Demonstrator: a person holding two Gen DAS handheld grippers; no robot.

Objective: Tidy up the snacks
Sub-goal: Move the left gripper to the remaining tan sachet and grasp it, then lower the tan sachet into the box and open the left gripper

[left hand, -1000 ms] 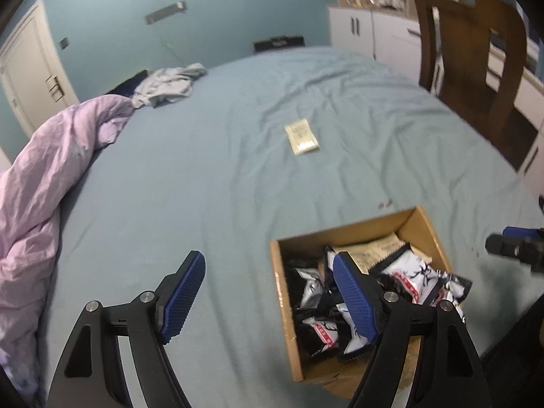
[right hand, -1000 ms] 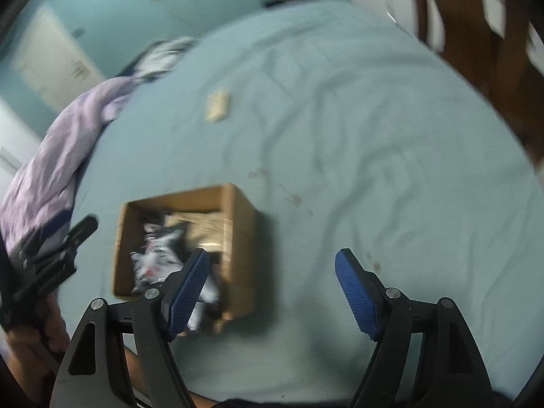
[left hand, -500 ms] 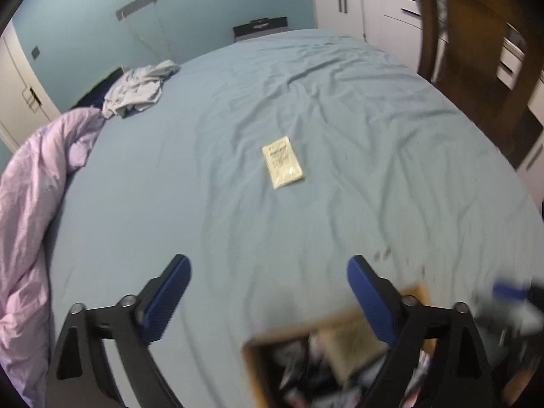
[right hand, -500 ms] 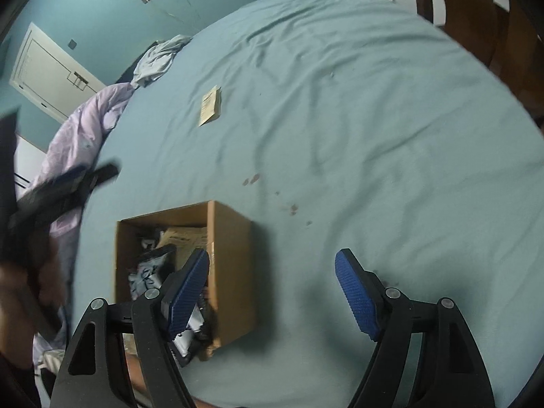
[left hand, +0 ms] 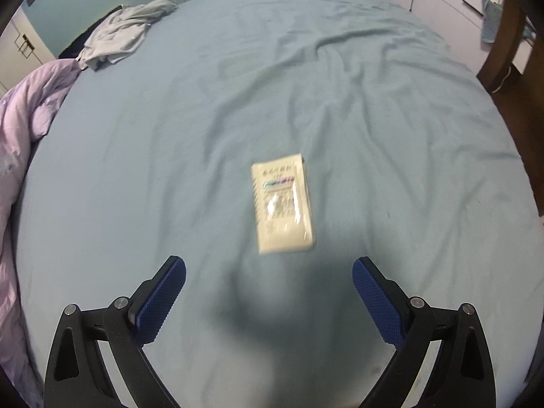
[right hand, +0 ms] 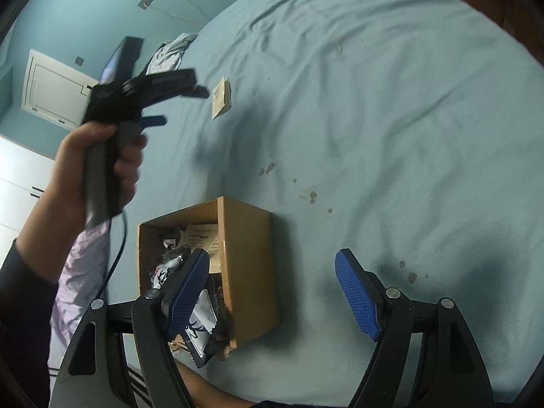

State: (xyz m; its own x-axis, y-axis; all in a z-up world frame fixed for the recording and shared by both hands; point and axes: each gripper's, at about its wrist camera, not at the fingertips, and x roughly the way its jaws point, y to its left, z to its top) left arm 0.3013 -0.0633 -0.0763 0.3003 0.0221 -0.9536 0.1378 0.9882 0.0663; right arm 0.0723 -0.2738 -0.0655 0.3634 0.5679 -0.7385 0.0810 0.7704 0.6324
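Snack packet [left hand: 283, 204], pale, flat on blue sheet [left hand: 374, 108], frame centre, just beyond left gripper [left hand: 268, 284]; jaws wide, empty. Right gripper [right hand: 272, 292] open, empty; only its view shows cardboard box [right hand: 248, 258] of snacks, lower centre, and the left hand [right hand: 98, 166], upper left.

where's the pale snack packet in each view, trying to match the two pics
Left wrist: pale snack packet lies mid-frame on the bed sheet, just ahead of the open left hand-held gripper.
Right wrist: upper left of centre, far beyond the cardboard box.
Shared landmark: the crumpled grey garment.
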